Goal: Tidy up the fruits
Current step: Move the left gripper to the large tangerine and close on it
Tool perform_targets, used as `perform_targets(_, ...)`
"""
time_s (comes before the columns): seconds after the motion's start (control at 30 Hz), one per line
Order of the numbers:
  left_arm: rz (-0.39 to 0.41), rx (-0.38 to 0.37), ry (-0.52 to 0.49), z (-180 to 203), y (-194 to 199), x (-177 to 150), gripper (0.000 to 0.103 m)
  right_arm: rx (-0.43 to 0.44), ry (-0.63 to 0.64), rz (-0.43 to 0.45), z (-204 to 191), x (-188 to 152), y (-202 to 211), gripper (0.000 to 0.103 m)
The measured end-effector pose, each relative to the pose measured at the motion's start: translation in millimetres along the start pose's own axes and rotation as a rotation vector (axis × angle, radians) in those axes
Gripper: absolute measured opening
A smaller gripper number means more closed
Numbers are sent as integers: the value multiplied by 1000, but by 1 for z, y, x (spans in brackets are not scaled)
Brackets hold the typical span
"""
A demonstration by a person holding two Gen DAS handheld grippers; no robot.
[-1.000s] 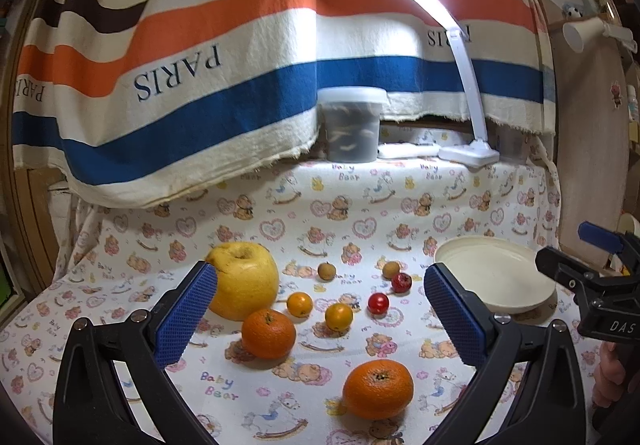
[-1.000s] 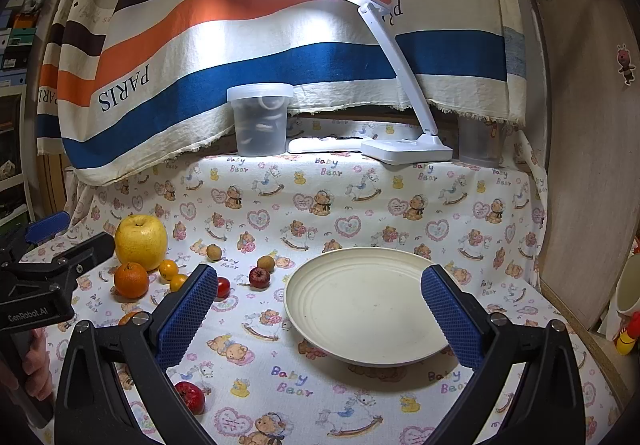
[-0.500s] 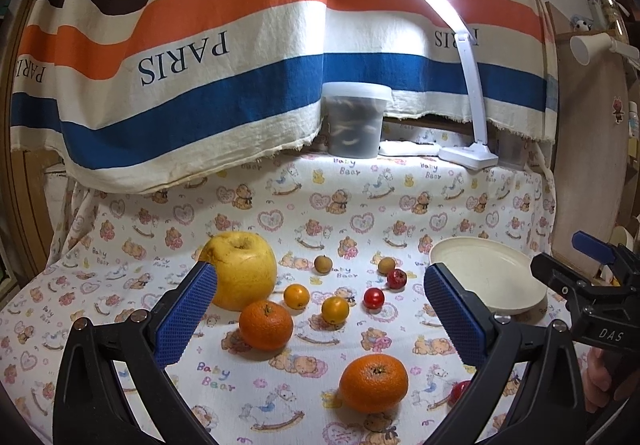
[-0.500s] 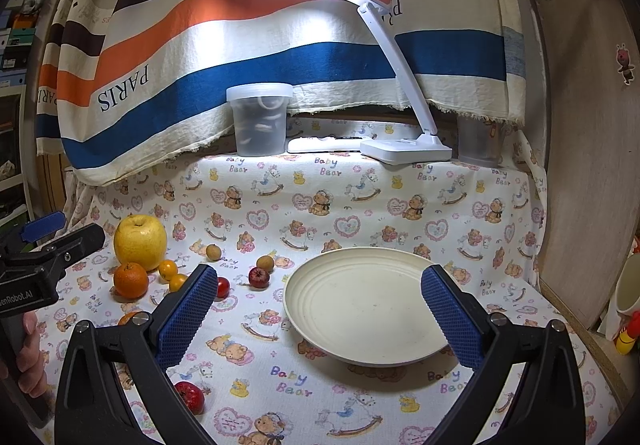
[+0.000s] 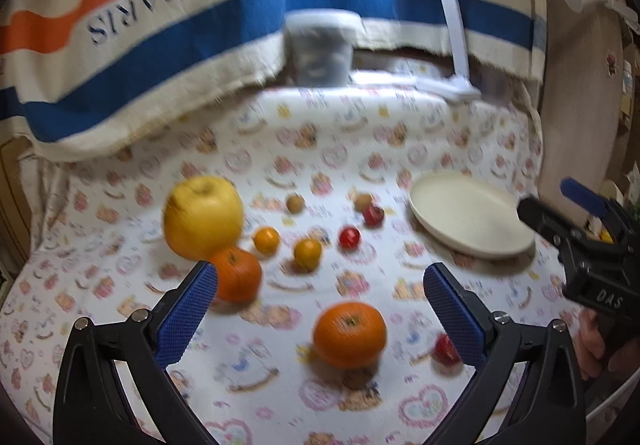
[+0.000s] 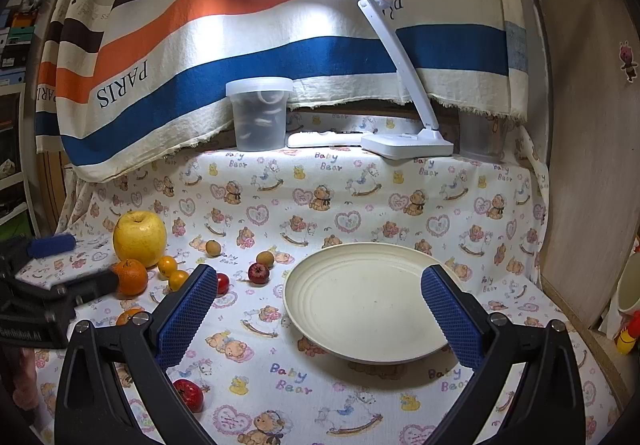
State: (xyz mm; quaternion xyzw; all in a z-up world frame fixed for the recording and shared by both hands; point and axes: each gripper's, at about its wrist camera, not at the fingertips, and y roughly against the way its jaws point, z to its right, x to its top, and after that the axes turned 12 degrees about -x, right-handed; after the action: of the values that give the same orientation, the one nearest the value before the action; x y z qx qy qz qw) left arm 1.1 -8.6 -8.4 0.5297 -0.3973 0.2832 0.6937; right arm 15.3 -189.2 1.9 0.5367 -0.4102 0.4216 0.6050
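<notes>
Both wrist views face the lamp (image 6: 384, 57), sharing the plate (image 5: 472, 241).

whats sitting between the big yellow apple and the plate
In the right wrist view, between the yellow apple and the plate lie two small brown fruits, two small oranges, and two small red fruits.

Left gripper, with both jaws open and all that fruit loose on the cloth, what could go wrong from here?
1. The left gripper hangs open over crowded fruit; closing on the near orange could knock the small red fruit beside it rolling.
2. The left view is motion-blurred, so aim may slip.
3. The plate sits by the right gripper; a crossing carry might collide.
</notes>
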Motion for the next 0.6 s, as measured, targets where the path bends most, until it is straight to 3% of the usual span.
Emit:
perform_targets(0.1, -47, -8, -7, 4, -7, -4, 101, 1, 2, -17, -1, 0, -4, 102)
perform_targets(0.3, -164, -43, 18, 3, -25, -11, 87, -1, 8, -18, -3, 2, -4, 102)
perform_targets(0.6, -277, -101, 84, -6, -44, -20, 53, 0, 22, -13, -5, 2, -2, 102)
